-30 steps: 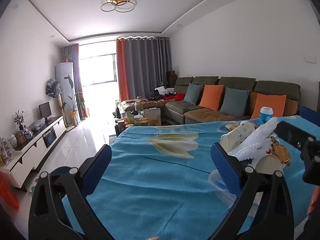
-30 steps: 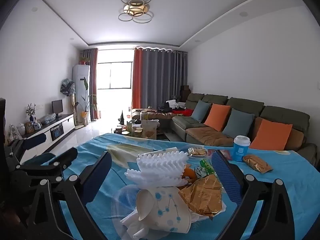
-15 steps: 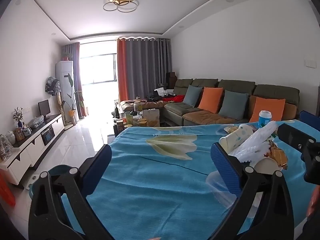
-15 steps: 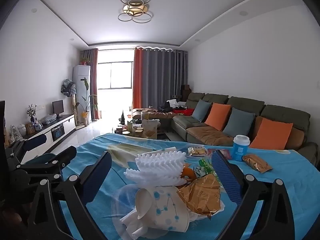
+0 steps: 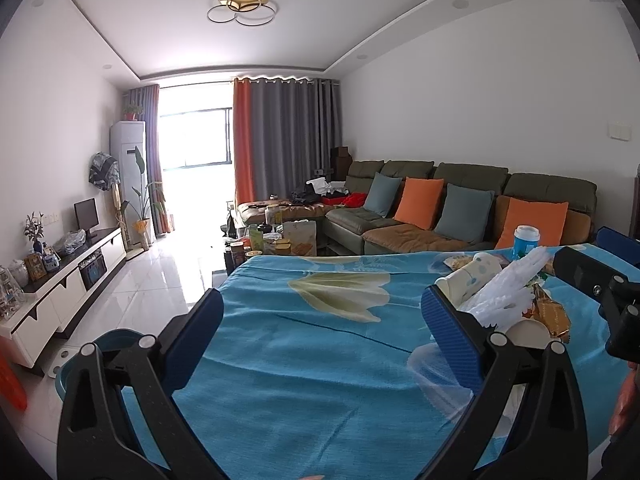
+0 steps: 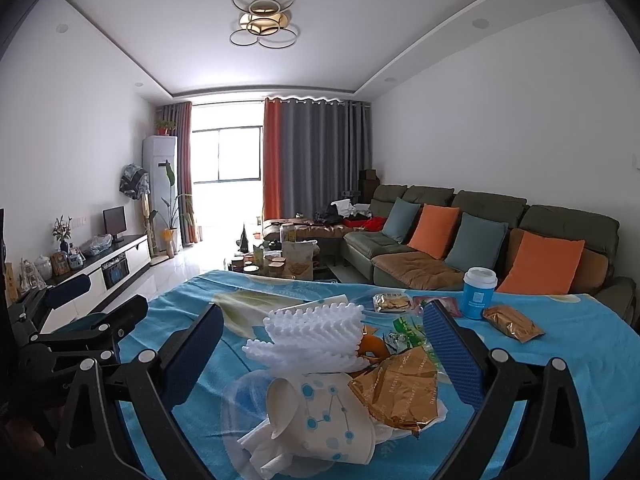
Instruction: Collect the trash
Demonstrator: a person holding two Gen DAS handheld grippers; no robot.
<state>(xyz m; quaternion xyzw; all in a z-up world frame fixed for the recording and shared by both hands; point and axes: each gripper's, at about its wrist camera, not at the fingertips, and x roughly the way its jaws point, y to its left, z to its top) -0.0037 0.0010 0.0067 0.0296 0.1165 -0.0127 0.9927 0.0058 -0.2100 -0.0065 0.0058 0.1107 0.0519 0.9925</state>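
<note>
Little has shifted since a second ago: both tools have only tipped slightly, and the trash lies where it was. Left tool (image 5: 322, 328) hovers wide open and empty over bare blue cloth on the counter (image 5: 304, 360), with the trash pile (image 5: 500, 300) just beyond its right finger. Right tool (image 6: 323, 340) is likewise spread wide, gripping nothing, its fingers framing the pile: white foam netting (image 6: 316, 336), a dotted paper cup (image 6: 324, 424) on its side, and a gold wrapper (image 6: 400, 392) touching the cup. Farther right, beyond its right finger, stand a blue cup (image 6: 478, 294) and another gold packet (image 6: 512, 322).
</note>
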